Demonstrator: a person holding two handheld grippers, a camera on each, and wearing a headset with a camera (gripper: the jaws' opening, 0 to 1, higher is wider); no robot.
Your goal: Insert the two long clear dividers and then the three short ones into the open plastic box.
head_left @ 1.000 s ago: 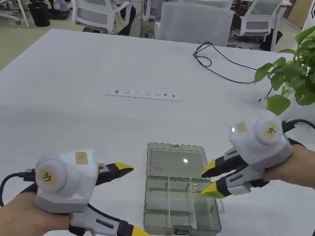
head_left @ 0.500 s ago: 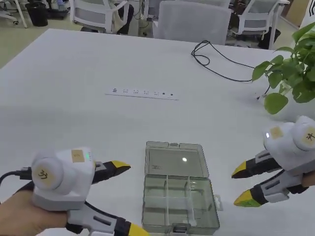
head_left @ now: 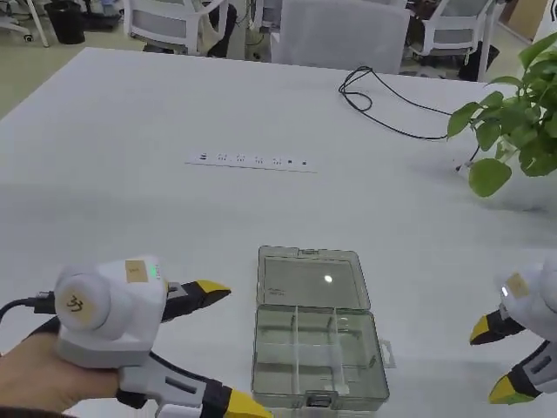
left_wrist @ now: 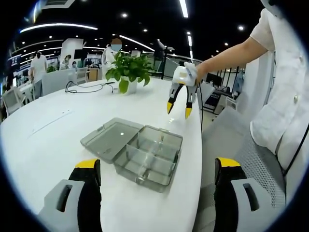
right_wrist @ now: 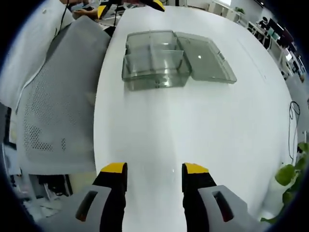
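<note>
The clear plastic box [head_left: 318, 361] lies near the table's front edge with its lid [head_left: 313, 279] folded flat behind it. Clear dividers [head_left: 296, 340] stand inside and split it into several compartments. My left gripper [head_left: 228, 348] is open just left of the box, holding nothing. My right gripper [head_left: 494, 361] is open at the lower right, well clear of the box. In the left gripper view the box [left_wrist: 152, 154] sits ahead between my jaws, with the right gripper [left_wrist: 178, 108] hanging beyond it. The right gripper view has the box [right_wrist: 154, 60] far ahead of my open right gripper [right_wrist: 154, 168].
A white power strip [head_left: 252, 162] lies mid-table. A black cable [head_left: 392, 104] loops at the back right, beside a green plant [head_left: 513, 122]. Office chairs [head_left: 339, 35] line the far edge. A grey mesh chair [right_wrist: 58, 106] stands by the table's near edge.
My right gripper has pulled away from over the box's right side, moving right and toward the table's front edge. The left gripper has hardly moved.
</note>
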